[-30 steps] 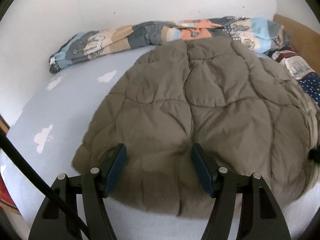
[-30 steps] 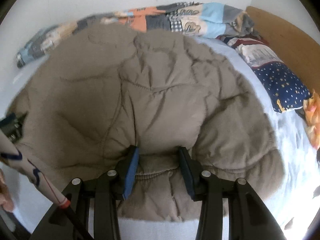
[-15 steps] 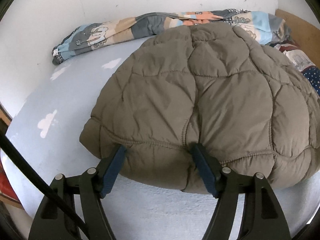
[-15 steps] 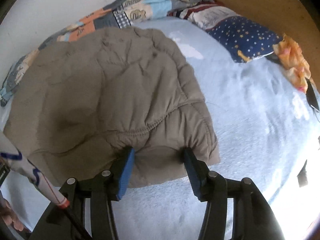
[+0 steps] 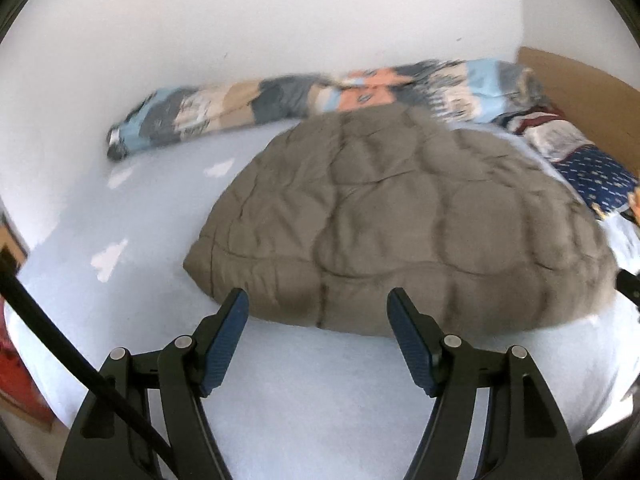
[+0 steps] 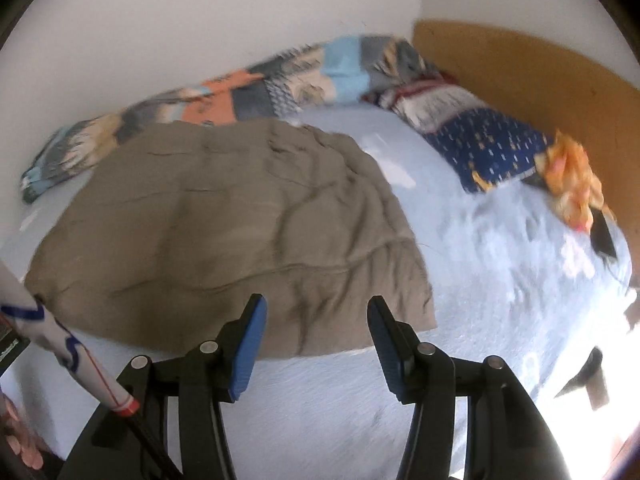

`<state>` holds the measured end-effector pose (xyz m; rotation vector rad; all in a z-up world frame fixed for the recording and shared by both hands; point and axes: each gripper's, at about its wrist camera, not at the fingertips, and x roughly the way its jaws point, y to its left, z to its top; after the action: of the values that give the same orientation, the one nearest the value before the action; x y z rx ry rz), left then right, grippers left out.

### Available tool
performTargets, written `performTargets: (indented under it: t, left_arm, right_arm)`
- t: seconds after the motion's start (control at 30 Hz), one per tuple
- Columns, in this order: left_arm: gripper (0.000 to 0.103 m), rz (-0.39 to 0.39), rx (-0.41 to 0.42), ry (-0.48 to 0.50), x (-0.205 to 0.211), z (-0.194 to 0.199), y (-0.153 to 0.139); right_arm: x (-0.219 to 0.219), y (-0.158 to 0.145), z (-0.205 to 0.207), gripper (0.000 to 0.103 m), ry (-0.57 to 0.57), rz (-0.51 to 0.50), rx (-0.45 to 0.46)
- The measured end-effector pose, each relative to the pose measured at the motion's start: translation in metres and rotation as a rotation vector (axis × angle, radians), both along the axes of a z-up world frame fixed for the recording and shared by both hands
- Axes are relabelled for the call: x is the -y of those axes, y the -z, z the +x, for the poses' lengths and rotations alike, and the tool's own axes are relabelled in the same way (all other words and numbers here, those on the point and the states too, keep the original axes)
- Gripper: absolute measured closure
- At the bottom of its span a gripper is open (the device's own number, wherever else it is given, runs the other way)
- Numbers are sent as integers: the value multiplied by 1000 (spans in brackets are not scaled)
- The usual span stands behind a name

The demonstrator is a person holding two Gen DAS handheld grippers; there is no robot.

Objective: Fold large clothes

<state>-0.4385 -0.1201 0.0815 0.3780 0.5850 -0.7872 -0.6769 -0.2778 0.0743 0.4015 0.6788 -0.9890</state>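
Note:
A large olive-brown quilted jacket [image 5: 400,216] lies folded flat on the light blue bed; it also shows in the right wrist view [image 6: 224,232]. My left gripper [image 5: 318,300] is open and empty, just short of the jacket's near edge. My right gripper [image 6: 316,306] is open and empty, its fingertips at the jacket's near right edge, apart from the fabric.
A patchwork blanket [image 5: 328,96] lies bunched along the white wall. A navy starred pillow [image 6: 488,148] and an orange cloth [image 6: 572,184] lie at the right by the wooden headboard [image 6: 540,76]. The light blue sheet [image 6: 500,280] is bare to the right.
Both grippers have let go of the jacket's edge and pulled back and up. The jacket has settled flat on the bed.

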Motion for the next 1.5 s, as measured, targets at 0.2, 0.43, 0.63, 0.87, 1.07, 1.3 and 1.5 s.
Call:
performTargets:
  t: [0.2, 0.43, 0.63, 0.87, 1.07, 1.3, 1.5]
  left_arm:
    - [28, -36, 45, 65, -28, -48, -18]
    - [26, -51, 56, 82, -57, -81, -29]
    - [21, -77, 61, 60, -75, -87, -36]
    - [18, -85, 77, 22, -80, -86, -41]
    - [12, -87, 120, 6, -84, -91, -57]
    - [9, -88, 126, 1, -88, -94, -64]
    - [7, -137, 113, -16, -99, -89, -72]
  right_arm:
    - [-43, -13, -4, 38, -64, -35, 35]
    - [-89, -22, -18, 33, -117, -60, 62]
    - [-114, -29, -29, 28, -139, -80, 70]
    - [-135, -31, -31, 25, -173, -109, 53]
    - [-139, -38, -31, 23, -175, -118, 66]
    - [-151, -54, -28, 19, -185, -158, 86]
    - [-155, -67, -29, 15, -172, -168, 81]
